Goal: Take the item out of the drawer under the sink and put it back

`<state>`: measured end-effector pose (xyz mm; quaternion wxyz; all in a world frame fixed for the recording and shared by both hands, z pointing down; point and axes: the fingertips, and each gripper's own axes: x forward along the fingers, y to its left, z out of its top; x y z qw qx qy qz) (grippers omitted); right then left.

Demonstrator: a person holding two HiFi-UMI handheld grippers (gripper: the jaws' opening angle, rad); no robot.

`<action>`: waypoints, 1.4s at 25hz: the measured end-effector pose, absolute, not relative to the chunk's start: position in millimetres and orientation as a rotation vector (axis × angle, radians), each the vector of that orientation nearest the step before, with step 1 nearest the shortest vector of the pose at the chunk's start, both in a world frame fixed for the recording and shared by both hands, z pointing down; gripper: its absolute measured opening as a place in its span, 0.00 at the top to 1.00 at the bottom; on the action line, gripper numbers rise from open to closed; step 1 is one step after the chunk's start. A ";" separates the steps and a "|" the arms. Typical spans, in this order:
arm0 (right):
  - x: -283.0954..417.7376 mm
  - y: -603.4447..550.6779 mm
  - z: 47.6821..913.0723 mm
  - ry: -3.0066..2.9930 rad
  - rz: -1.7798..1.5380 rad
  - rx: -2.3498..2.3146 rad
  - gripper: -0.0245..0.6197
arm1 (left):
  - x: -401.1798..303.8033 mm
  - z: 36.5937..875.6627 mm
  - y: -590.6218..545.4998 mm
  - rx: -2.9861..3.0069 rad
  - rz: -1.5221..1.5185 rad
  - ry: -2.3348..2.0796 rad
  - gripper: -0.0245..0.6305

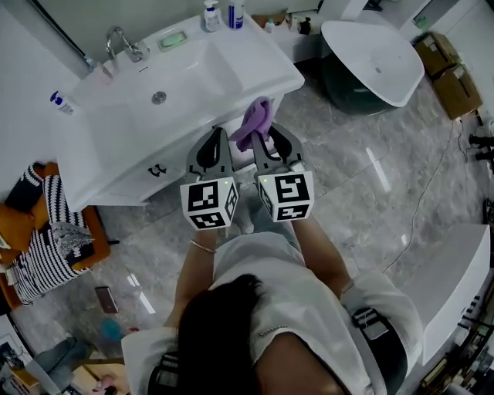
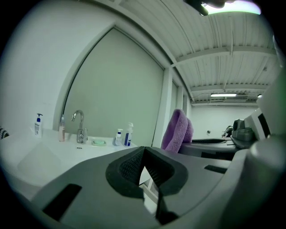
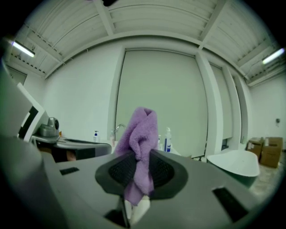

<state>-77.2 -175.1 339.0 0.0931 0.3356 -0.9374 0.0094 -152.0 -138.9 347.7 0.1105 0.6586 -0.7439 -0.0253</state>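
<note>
My right gripper [image 3: 140, 172] is clenched on the fluffy purple cloth [image 3: 143, 134]. Its 2 dark ribbed pads press the cloth from both sides at a narrow opening. The upper part of the cloth stands above the pads in a folded bunch, and a short tail hangs below them. In the head view the right gripper [image 1: 272, 137] is raised in front of the person, holding the cloth [image 1: 257, 119] in the air at the front edge of the white washbasin vanity [image 1: 193, 77], near its right front corner and outside the cabinet.

My left gripper [image 2: 144, 154] is closed and empty: its pads meet at the tips with nothing between them. It is held up [image 1: 214, 139] just beside the right gripper, and from its own view the cloth [image 2: 176, 129] shows off to the right, apart from its jaws.

On the vanity top behind the bowl are a chrome tap [image 1: 123, 42], a green soap dish [image 1: 173, 40] and 2 white bottles with blue labels [image 1: 212, 15]. A pump bottle with a blue cap [image 1: 60, 102] is at the left end. The white cabinet front below carries a small black handle [image 1: 157, 170].

To the right stands a white freestanding bathtub [image 1: 370, 58], with brown cardboard boxes [image 1: 448, 69] beyond it. A striped black-and-white cloth [image 1: 46, 231] lies on an orange seat to the left. Nothing stands between the grippers and the vanity.
</note>
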 end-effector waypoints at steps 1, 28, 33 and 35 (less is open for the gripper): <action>-77.3 -175.4 336.0 -2.786 0.017 0.997 0.82 | -149.9 344.2 -140.3 1.942 -0.085 -2.185 0.96; -71.0 -167.9 329.5 -2.785 -0.040 1.050 0.82 | -130.7 334.3 -134.8 2.075 -0.059 -2.195 0.96; -72.8 -166.0 328.9 -2.780 -0.061 1.042 0.82 | -131.3 330.2 -133.8 2.083 -0.060 -2.207 0.96; -70.9 -165.4 329.1 -2.778 -0.064 1.046 0.82 | -129.6 330.2 -133.0 2.083 -0.056 -2.208 0.96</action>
